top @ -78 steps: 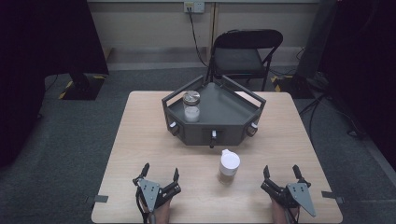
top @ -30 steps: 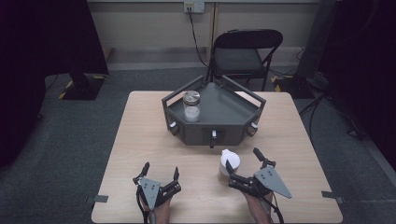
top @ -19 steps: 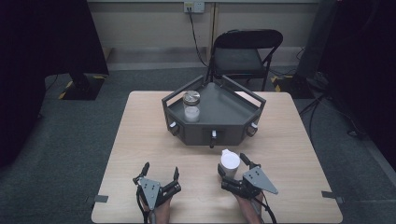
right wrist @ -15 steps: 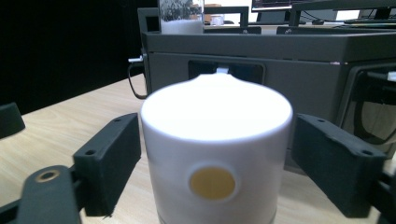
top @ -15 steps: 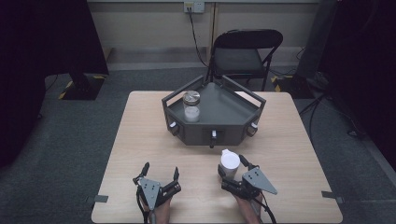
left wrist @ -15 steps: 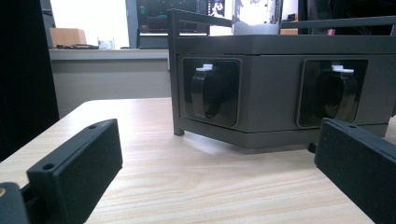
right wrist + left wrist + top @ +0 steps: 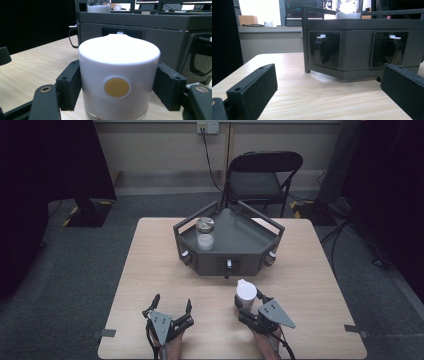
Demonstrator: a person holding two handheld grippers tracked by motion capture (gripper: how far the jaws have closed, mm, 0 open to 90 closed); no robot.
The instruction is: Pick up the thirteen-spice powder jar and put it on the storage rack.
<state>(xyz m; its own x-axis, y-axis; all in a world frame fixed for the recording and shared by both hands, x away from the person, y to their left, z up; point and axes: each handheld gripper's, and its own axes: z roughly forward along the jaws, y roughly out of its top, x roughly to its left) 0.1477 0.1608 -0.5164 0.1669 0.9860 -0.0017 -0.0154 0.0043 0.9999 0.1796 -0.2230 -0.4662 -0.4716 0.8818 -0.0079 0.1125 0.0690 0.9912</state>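
The right hand-held gripper has just been closing and now clamps the white-capped jar between its pads, one jaw on each flank of the cap (a round yellow dot faces its camera). The jar stands upright on the desk, directly ahead of that gripper and just in front of the grey tray stand, its long axis vertical. The left hand-held gripper rests well apart to the left, jaws spread wide and empty, so the right hand is plainly the nearer one
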